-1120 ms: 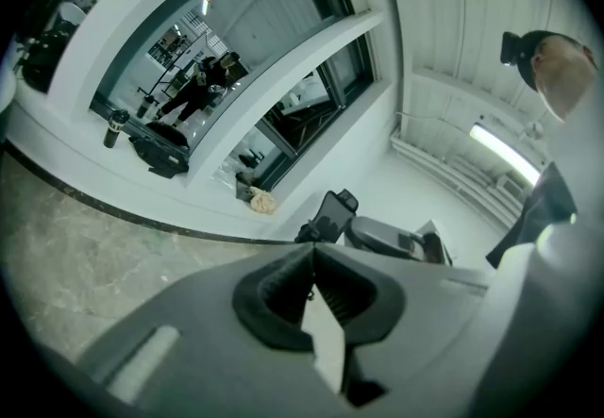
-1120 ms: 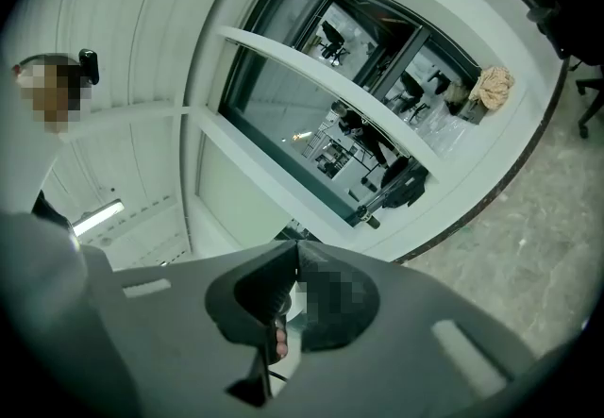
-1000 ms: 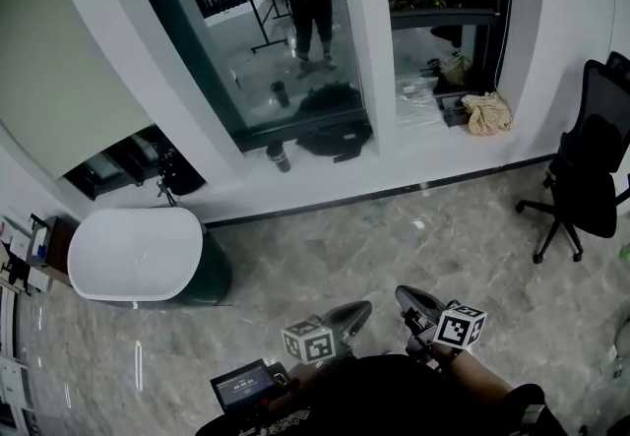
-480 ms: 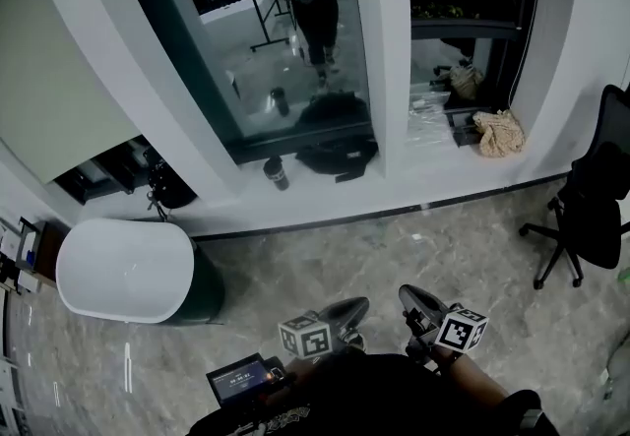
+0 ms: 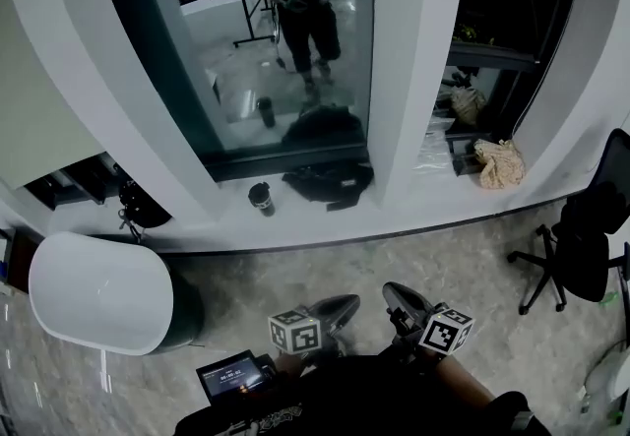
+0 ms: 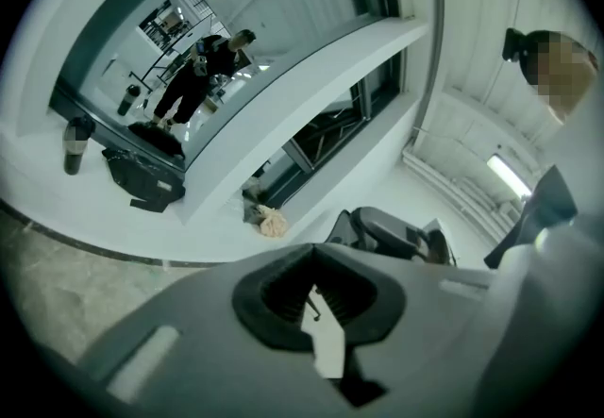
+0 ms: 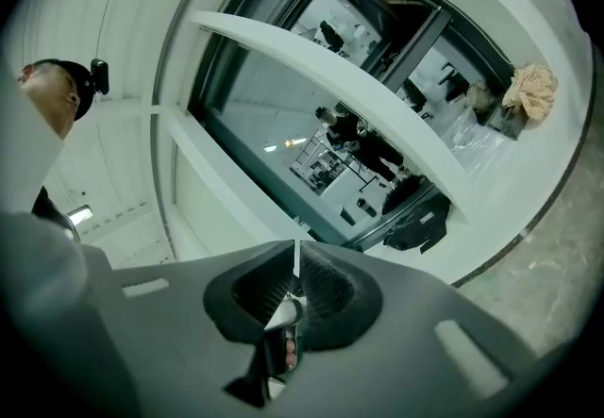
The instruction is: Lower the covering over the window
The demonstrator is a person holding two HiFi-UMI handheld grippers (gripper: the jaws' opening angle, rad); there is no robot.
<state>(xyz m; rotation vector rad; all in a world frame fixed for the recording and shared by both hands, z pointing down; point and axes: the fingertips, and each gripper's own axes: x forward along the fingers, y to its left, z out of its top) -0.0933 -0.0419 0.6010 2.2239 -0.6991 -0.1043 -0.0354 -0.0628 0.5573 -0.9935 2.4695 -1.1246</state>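
Grey marbled floor (image 5: pixel 463 257) meets a white sill (image 5: pixel 413 203) under the dark window (image 5: pixel 285 40); the pale blind (image 5: pixel 25 99) hangs far left. The left gripper (image 5: pixel 340 308) is closed and empty; the right gripper (image 5: pixel 399 296) has just opened a crack, also empty. The screen (image 5: pixel 233 377) text is unreadable.

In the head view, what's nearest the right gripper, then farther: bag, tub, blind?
From the right gripper, jaws just opened a crack, empty:
1. Bag, on the sill ahead.
2. Tub, on the floor, left.
3. Blind, far left, high.
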